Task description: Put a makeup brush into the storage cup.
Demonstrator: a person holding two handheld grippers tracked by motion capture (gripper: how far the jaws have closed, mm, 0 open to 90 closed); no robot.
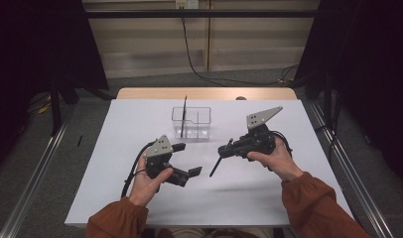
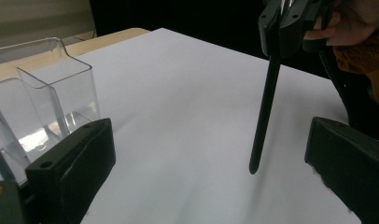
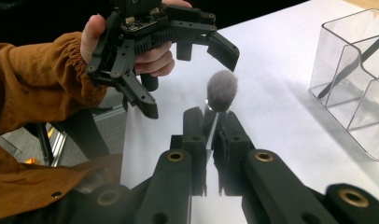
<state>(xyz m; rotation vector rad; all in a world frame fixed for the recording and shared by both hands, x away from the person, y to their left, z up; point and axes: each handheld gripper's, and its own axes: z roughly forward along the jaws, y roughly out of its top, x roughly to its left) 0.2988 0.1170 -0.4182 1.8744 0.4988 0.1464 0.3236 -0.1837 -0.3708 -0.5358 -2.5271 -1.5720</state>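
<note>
We clamp the makeup brush (image 3: 221, 91) in our right tool (image 1: 228, 148), lifted clear of the bench (image 1: 269, 193) for the clear organizer (image 1: 191, 122), while our left tool (image 1: 185, 159) gapes wide, holding nothing.

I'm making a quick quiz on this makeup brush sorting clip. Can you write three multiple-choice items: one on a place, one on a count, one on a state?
1. Where is the clear organizer?
A. at the table's far middle
B. at the near left corner
C. on the floor

2. How many brushes already stand in the organizer?
A. none
B. one
C. three

3. How is the left gripper?
A. shut on a brush
B. open and empty
C. shut on the organizer

Answers:
1 A, it sits beyond both grippers on the white table.
2 B, a single dark brush leans in it.
3 B, its fingers stand wide apart, while the right gripper holds the fluffy brush.
</note>
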